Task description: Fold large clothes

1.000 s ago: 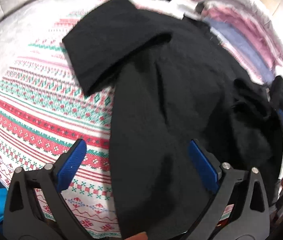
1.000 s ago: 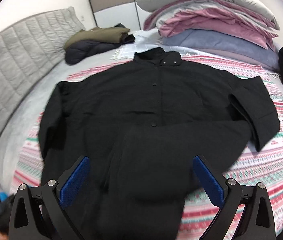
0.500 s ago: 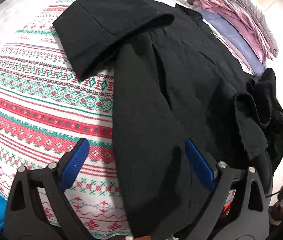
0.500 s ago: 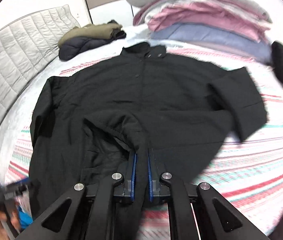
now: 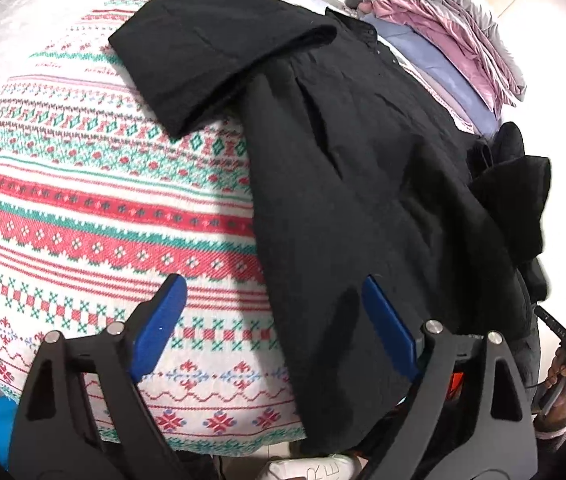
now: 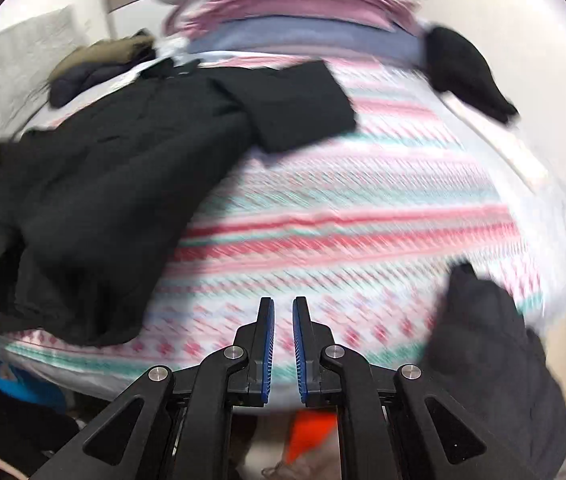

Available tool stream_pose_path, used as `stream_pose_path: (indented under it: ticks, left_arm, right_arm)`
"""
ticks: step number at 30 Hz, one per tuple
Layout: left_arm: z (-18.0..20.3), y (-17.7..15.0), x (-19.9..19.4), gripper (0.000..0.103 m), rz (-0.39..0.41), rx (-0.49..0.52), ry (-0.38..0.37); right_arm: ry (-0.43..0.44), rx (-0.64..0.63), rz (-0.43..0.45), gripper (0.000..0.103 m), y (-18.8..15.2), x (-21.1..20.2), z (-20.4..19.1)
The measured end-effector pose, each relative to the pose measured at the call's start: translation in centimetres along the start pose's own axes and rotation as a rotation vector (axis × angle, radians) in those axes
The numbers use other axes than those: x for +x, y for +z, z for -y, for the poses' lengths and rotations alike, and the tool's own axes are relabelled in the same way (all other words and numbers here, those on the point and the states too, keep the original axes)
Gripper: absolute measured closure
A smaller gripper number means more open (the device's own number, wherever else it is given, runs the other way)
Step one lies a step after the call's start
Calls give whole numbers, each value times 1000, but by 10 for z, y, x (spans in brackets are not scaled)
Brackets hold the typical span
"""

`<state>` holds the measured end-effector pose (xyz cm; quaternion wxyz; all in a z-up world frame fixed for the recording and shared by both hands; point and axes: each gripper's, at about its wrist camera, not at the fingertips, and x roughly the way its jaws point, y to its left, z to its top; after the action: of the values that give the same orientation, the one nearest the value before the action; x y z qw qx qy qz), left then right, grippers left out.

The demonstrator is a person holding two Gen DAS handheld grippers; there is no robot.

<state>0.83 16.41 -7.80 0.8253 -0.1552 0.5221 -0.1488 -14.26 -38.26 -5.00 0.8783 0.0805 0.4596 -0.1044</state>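
Between left jaws (image 5: 271, 320): coat (image 5: 363, 184) hem edge, jaws wide, just narrowing.
Right jaws (image 6: 282, 344): nearly shut, empty; coat flap already dropped leftward.

Right wrist view motion-blurred; black coat (image 5: 363, 168) hem cut off below.

Coat (image 5: 355, 168) lies on blanket (image 5: 83, 208), bedding stack (image 5: 443, 40) behind.
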Motion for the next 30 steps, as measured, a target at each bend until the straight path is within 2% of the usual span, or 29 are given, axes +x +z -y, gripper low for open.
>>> stream_pose_path:
  ticks: [2,3,4,6,7,8,11,13,15,17,19,21,24,25,27,28,29,30]
  left_arm:
    - [-3,-3,0,15,-9,6,-22]
    - [-3,-6,0,15,-11,9,-29]
    - [-2,-7,1,16,-12,13,-33]
    - [0,-9,2,17,-22,18,-48]
    - [1,-8,4,17,-26,17,-54]
    - [3,-9,5,19,-32,14,-68]
    - [8,-9,9,22,-52,-15,-139]
    - [10,-12,15,26,-73,-46,-203]
    - [14,-15,22,36,-106,-63,-250]
    - [17,-20,28,40,-134,-64,-276]
    - [21,-23,30,49,-155,-48,-297]
    - [21,-27,33,78,-191,-67,-323]
    - [22,-27,34,89,-209,-103,-320]
    - [25,-26,31,91,-203,-102,-317]
    - [31,-23,11,93,-160,-74,-307]
    - [33,-21,-5,93,-126,-59,-305]
    - [36,-16,-16,94,-99,-52,-303]
    - [35,-12,-35,95,-54,-41,-295]
  right_arm:
    - [76,98,0,88,-7,-7,27]
    - [87,113,8,85,-7,-12,32]
    - [88,109,17,77,-7,-16,32]
    - [105,69,36,56,-1,-23,13]
    - [120,35,44,37,2,-26,-4]
    - [132,-2,50,26,5,-26,-23]
    - [150,-150,52,24,13,-19,-77]
    - [161,-167,22,24,22,-1,-101]
    - [221,-82,12,24,34,18,-103]
    - [301,28,-3,24,39,33,-92]
    - [384,158,-35,24,40,50,-78]
    - [434,253,-65,24,41,67,-65]
    - [481,327,-157,24,37,96,-59]
    - [499,341,-186,25,33,105,-61]
    - [518,322,-216,58,30,112,-66]
    - [513,292,-208,85,33,107,-67]
    - [509,268,-190,93,37,98,-66]
    - [497,252,-155,94,43,83,-60]
